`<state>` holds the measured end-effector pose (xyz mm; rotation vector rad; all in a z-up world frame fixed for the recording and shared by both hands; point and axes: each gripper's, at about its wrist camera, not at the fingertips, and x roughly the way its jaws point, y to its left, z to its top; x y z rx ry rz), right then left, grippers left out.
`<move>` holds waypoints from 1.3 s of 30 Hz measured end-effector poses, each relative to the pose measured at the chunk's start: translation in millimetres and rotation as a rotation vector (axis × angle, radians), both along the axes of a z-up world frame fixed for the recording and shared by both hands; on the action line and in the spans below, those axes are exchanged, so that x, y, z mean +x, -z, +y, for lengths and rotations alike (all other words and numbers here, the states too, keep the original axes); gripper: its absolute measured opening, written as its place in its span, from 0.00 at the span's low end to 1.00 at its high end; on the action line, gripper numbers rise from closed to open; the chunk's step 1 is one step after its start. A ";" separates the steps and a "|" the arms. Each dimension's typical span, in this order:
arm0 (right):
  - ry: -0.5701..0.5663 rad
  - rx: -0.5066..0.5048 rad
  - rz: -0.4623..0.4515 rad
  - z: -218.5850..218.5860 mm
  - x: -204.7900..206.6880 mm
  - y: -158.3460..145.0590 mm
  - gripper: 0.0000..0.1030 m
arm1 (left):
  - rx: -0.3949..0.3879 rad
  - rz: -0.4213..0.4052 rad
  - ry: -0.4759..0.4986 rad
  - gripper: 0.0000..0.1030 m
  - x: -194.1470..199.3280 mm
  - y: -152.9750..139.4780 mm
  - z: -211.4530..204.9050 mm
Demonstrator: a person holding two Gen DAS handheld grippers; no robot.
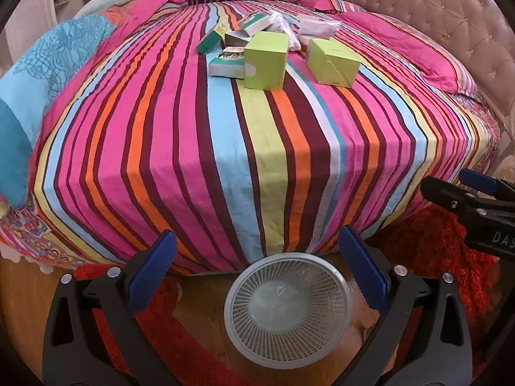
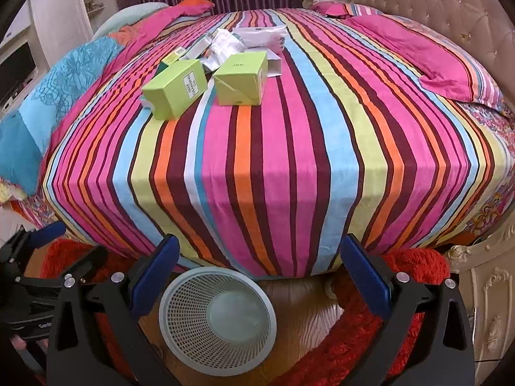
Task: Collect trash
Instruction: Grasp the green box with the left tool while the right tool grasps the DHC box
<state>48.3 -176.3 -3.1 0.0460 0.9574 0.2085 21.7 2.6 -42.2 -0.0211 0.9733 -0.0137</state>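
Observation:
A pile of trash lies far up the striped bed: two lime-green boxes, green-and-white cartons, white wrappers. A white mesh wastebasket stands on the floor at the bed's foot. My left gripper hangs open above the basket, nothing between its fingers. My right gripper is open too, just right of the basket. Each gripper shows at the edge of the other's view.
A red shaggy rug covers wooden floor around the basket. Pink pillows and a tufted headboard are at the right; a blue blanket bunches at the left. White furniture stands beyond.

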 end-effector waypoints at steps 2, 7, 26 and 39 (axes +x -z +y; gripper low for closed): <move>0.003 0.020 -0.011 -1.1 6.5 -2.7 0.93 | -0.003 -0.021 -0.009 0.94 6.9 -1.8 2.0; -0.001 0.022 -0.054 2.8 36.4 -13.8 0.93 | 0.045 -0.096 0.002 0.94 34.7 -11.4 0.0; -0.037 0.089 -0.060 21.5 139.9 -21.1 0.93 | 0.005 -0.232 0.023 0.94 139.8 -18.7 -3.1; -0.045 0.053 0.014 39.4 180.3 -4.7 0.93 | 0.091 -0.280 -0.005 0.94 167.9 -13.6 -11.4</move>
